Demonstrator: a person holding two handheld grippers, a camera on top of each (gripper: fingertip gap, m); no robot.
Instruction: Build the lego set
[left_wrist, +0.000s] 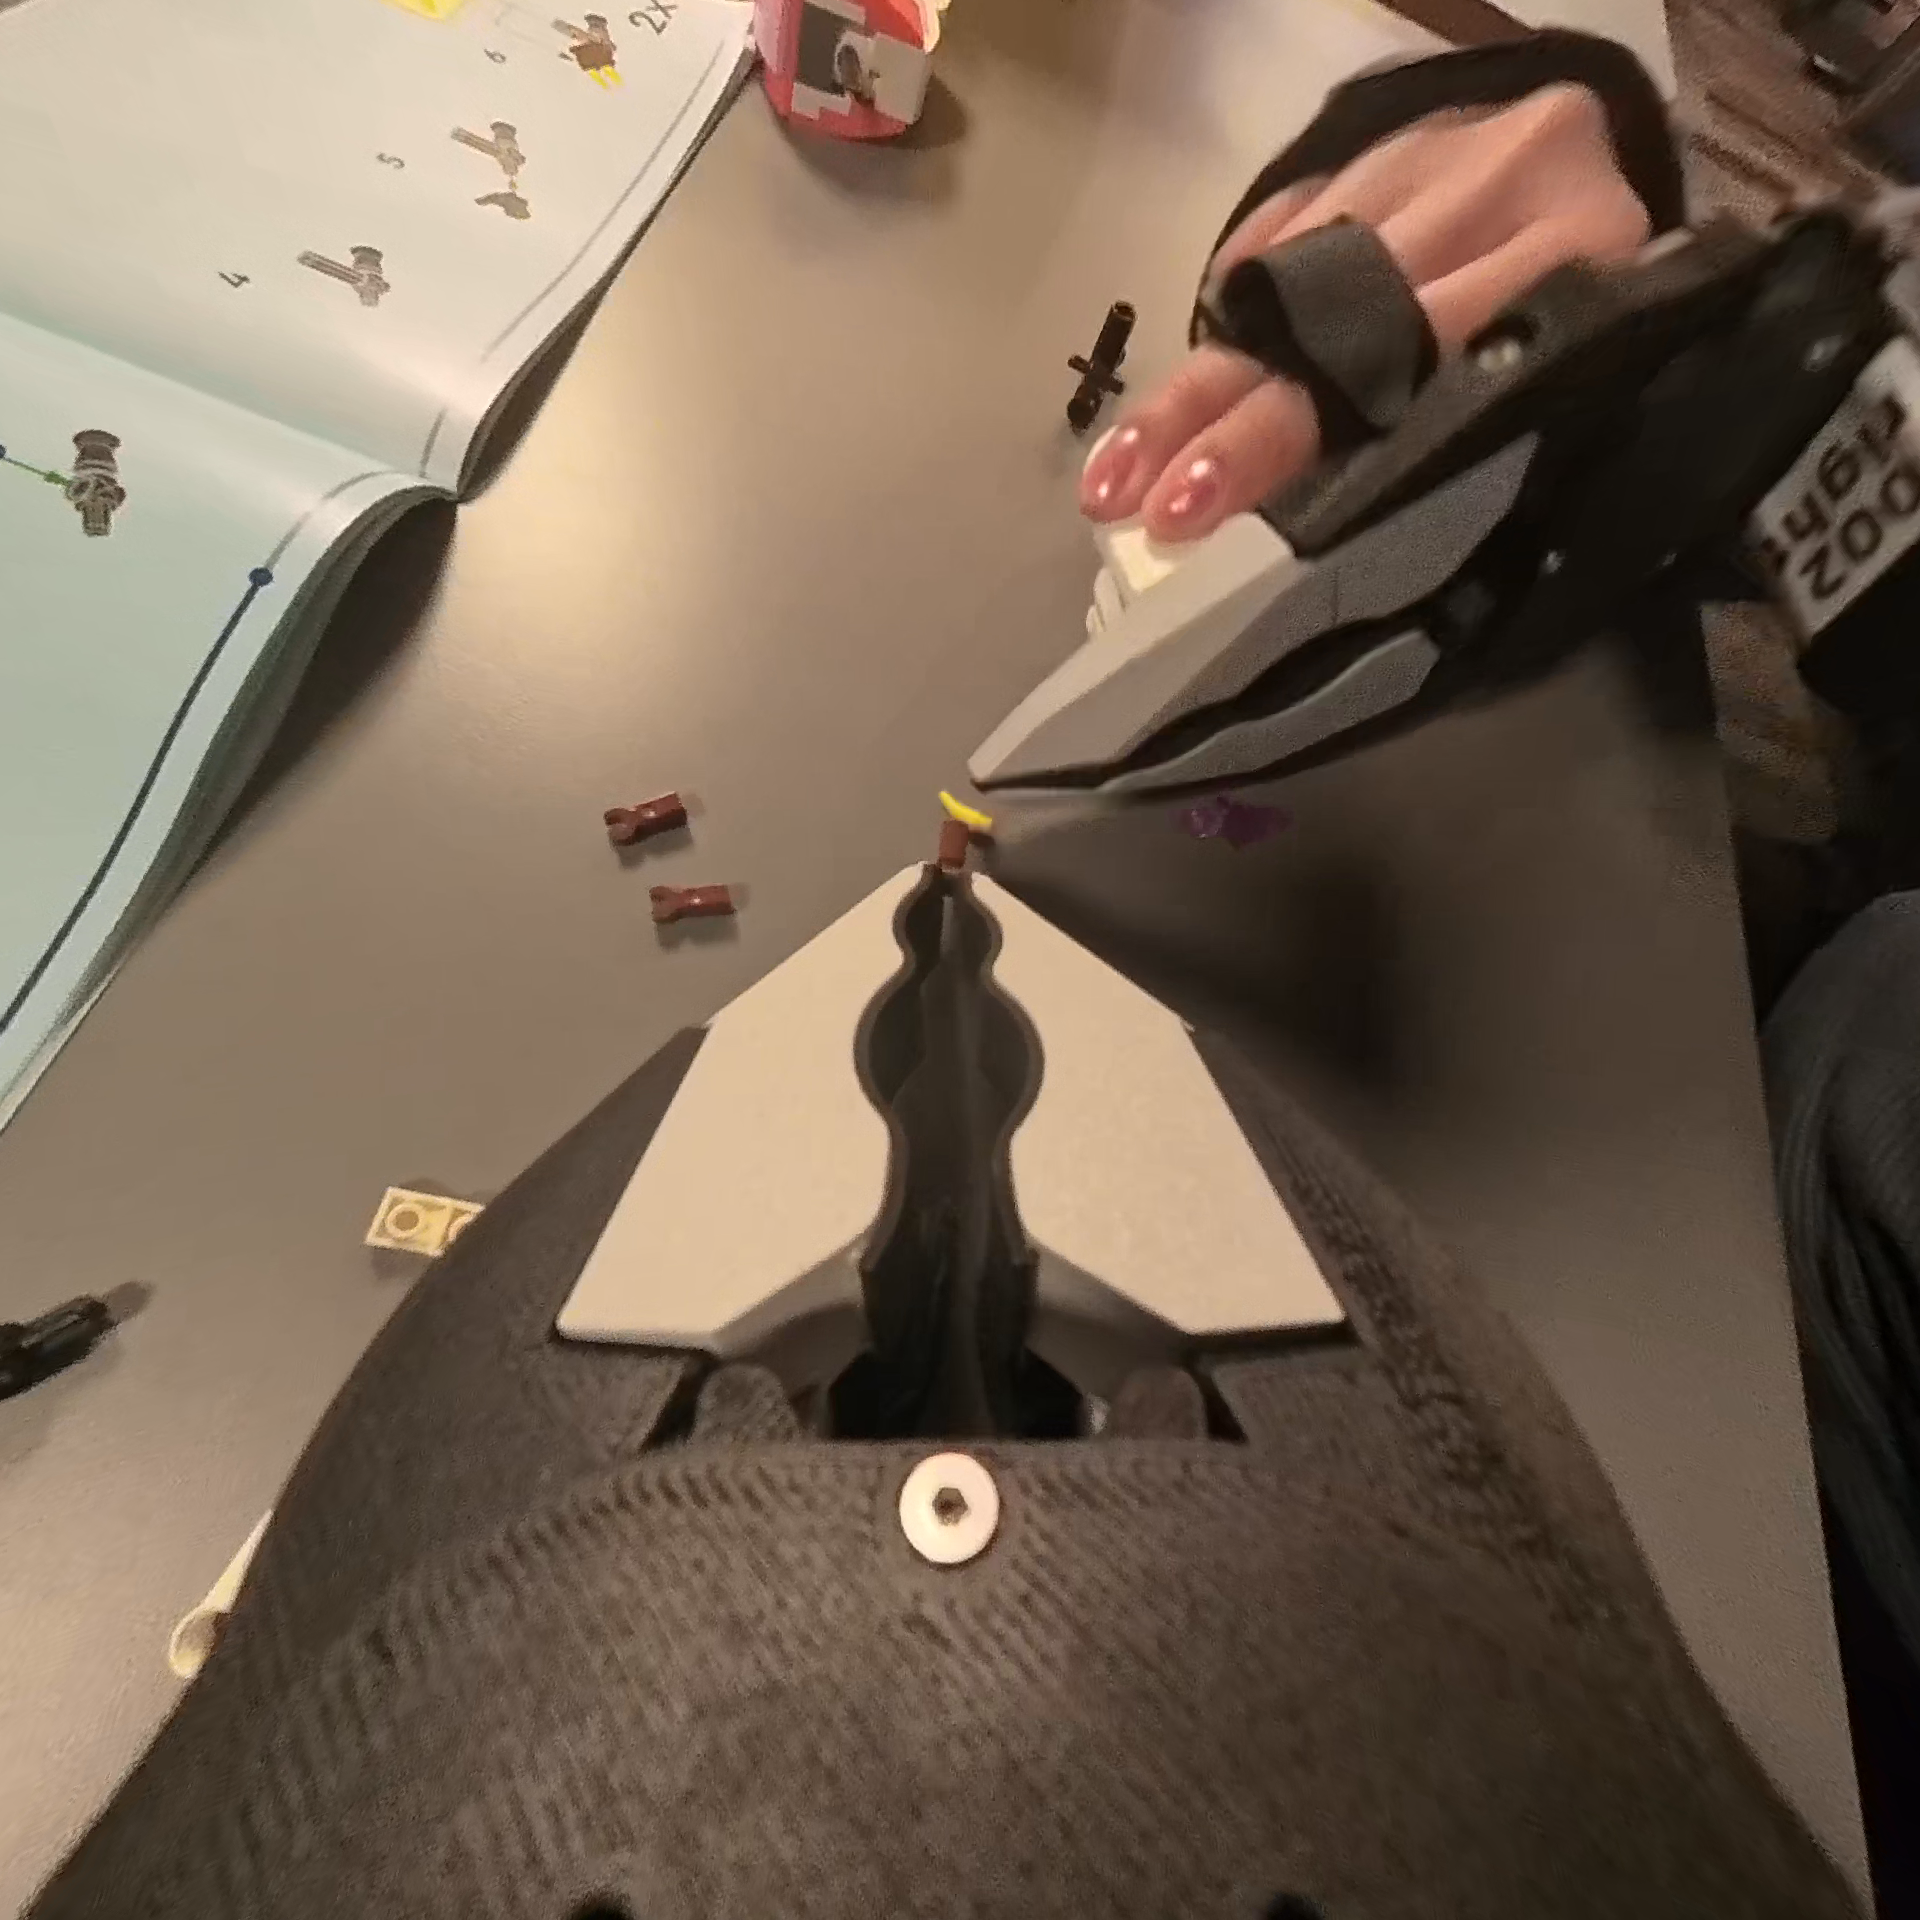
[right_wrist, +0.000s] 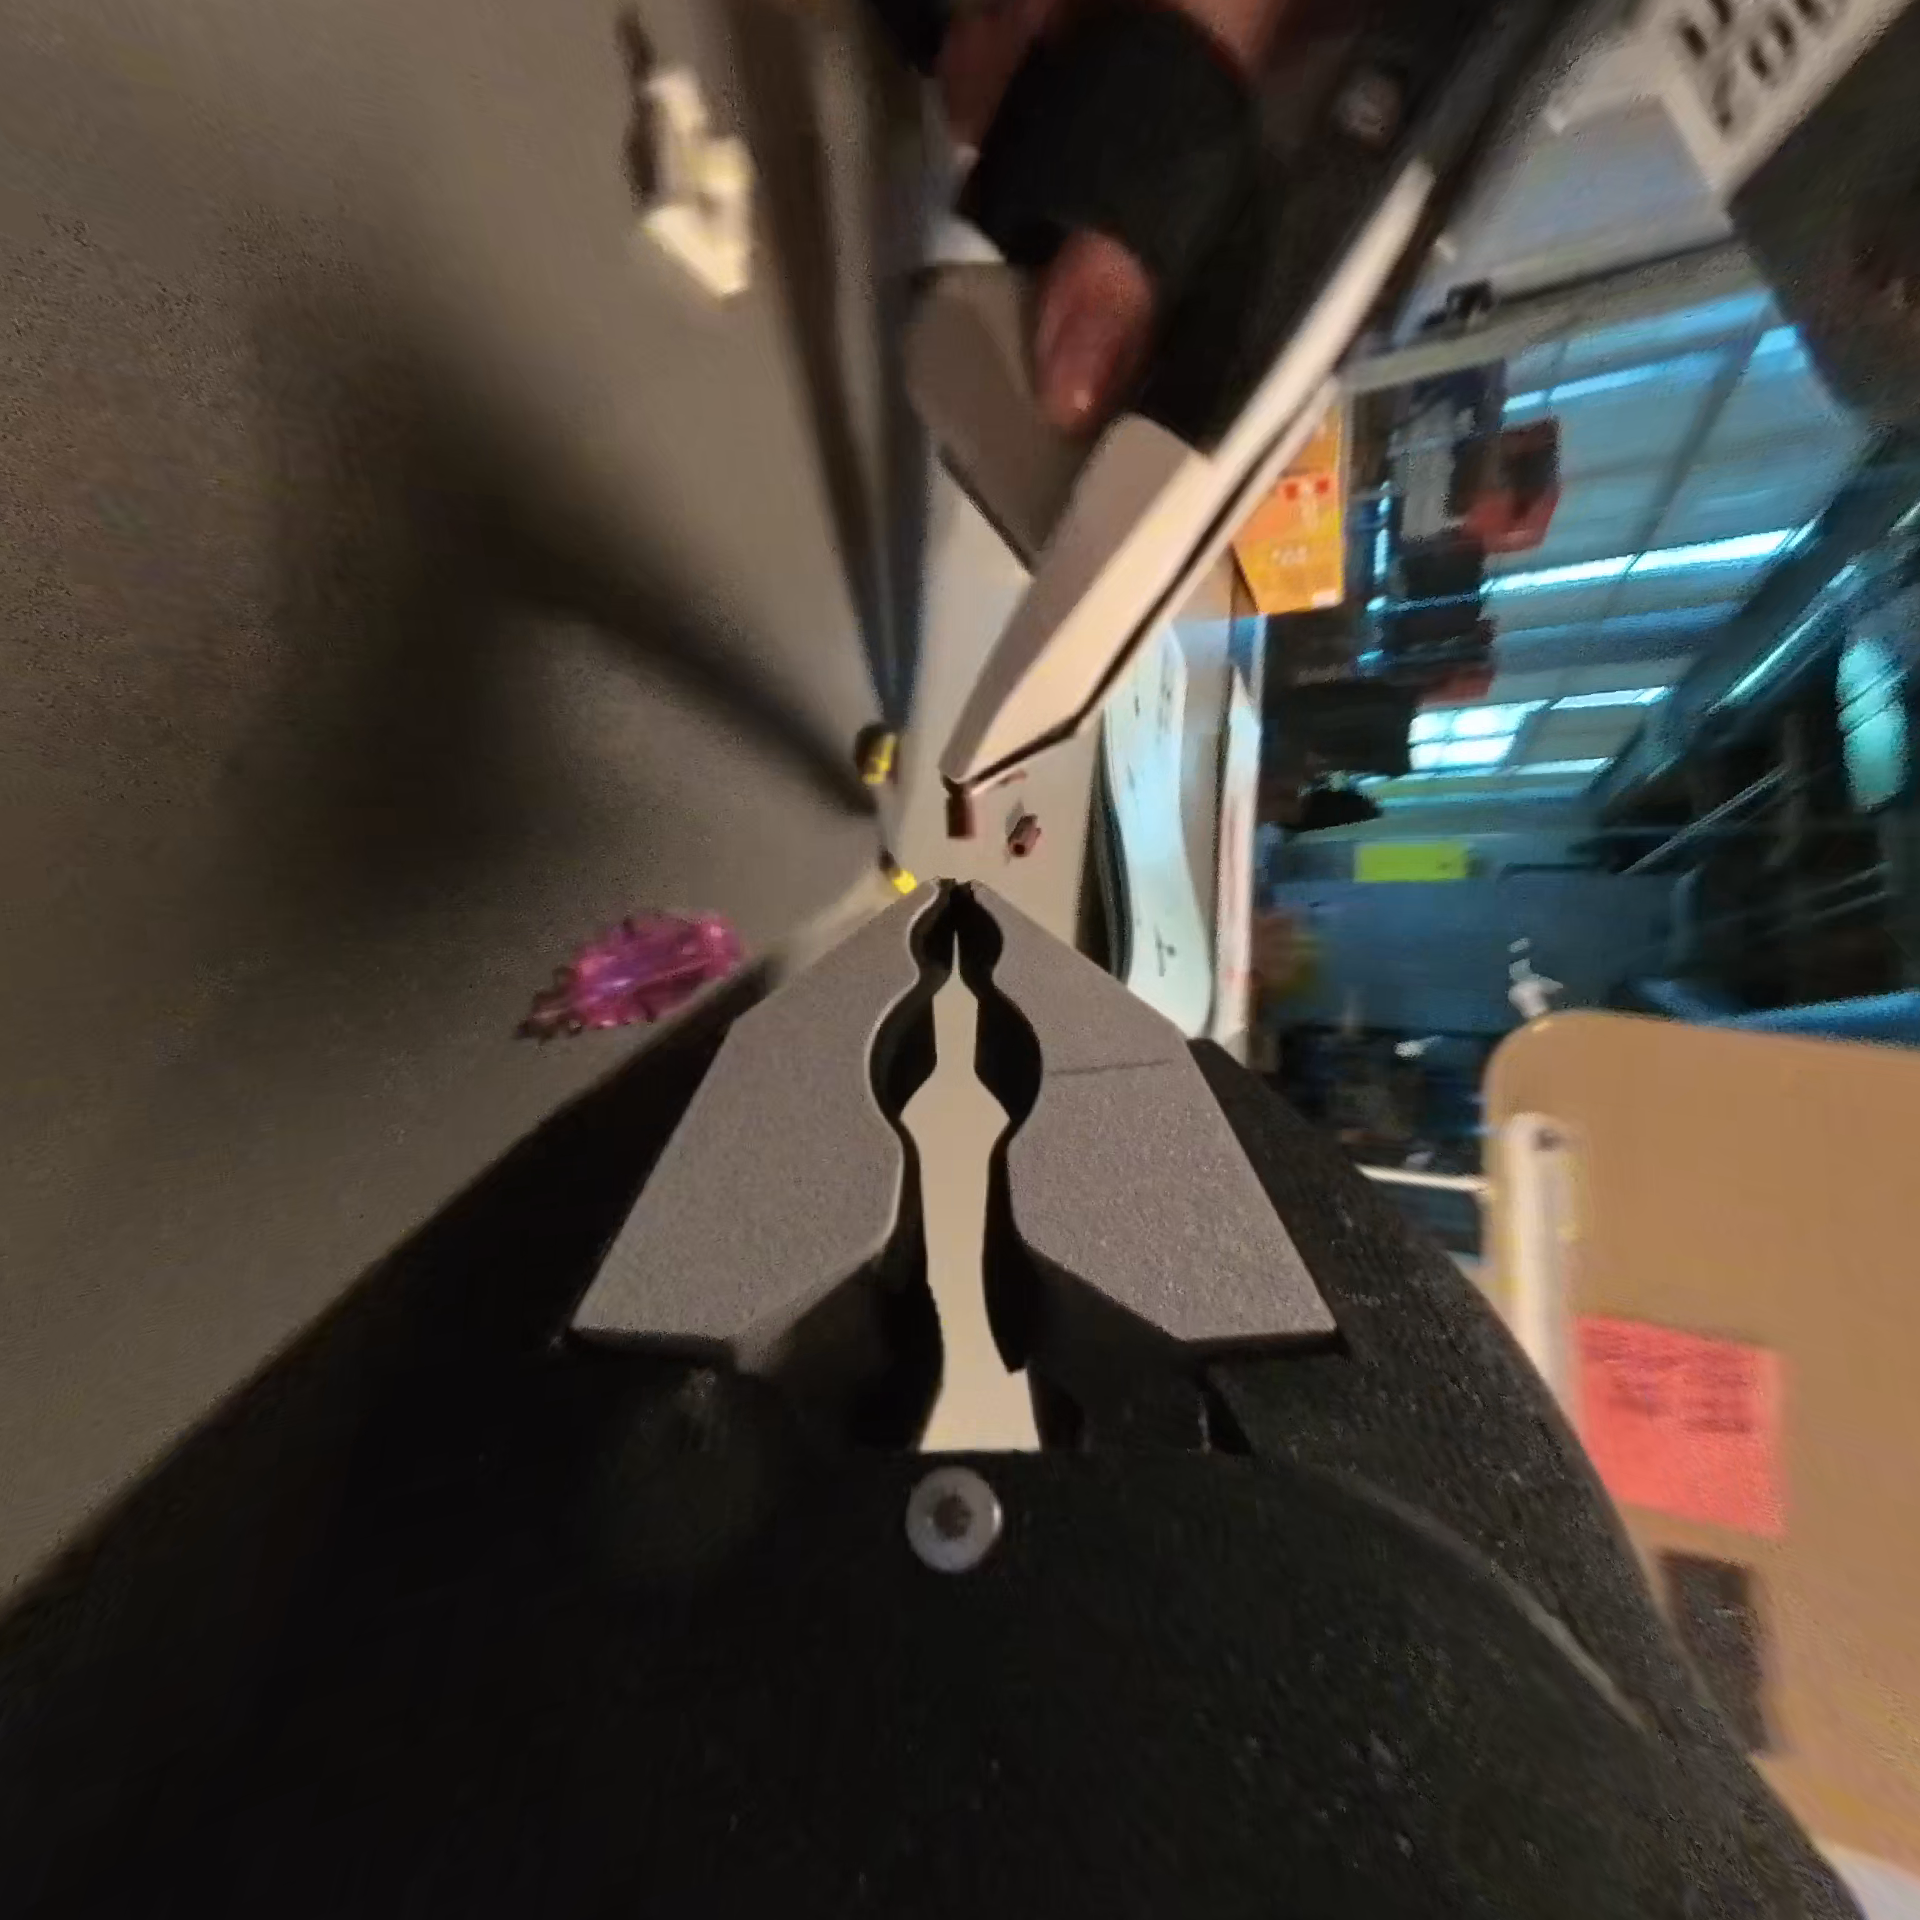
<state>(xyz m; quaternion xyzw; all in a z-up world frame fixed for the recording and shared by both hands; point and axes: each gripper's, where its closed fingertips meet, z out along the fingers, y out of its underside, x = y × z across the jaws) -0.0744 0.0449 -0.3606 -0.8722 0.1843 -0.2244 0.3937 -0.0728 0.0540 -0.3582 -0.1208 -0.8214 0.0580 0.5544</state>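
Observation:
My left gripper (left_wrist: 951, 871) is shut on a small brown piece (left_wrist: 951, 844) that sticks out past its fingertips, just above the grey table (left_wrist: 831, 520). The right wrist view shows the same piece (right_wrist: 961, 810) hanging from the left gripper's tips (right_wrist: 956, 774). My right gripper (right_wrist: 951, 888) is shut, and it reaches in from the right in the left wrist view (left_wrist: 982, 779). A small yellow piece (left_wrist: 964, 810) lies on the table between the two tips; in the right wrist view it (right_wrist: 899, 883) lies just left of the right tips. A purple translucent piece (left_wrist: 1231, 821) lies under the right gripper.
Two brown clip pieces (left_wrist: 646, 816) (left_wrist: 691, 900) lie left of the tips. An open instruction booklet (left_wrist: 260, 312) is at far left. A black pin (left_wrist: 1099, 364), a tan plate (left_wrist: 421, 1221) and a red and white build (left_wrist: 842, 62) are around. The table edge (left_wrist: 1745, 935) runs at right. My left and right fingertips are right by each other. My left tips are roughly 10 centimetres from the tan plate (left_wrist: 421, 1221).

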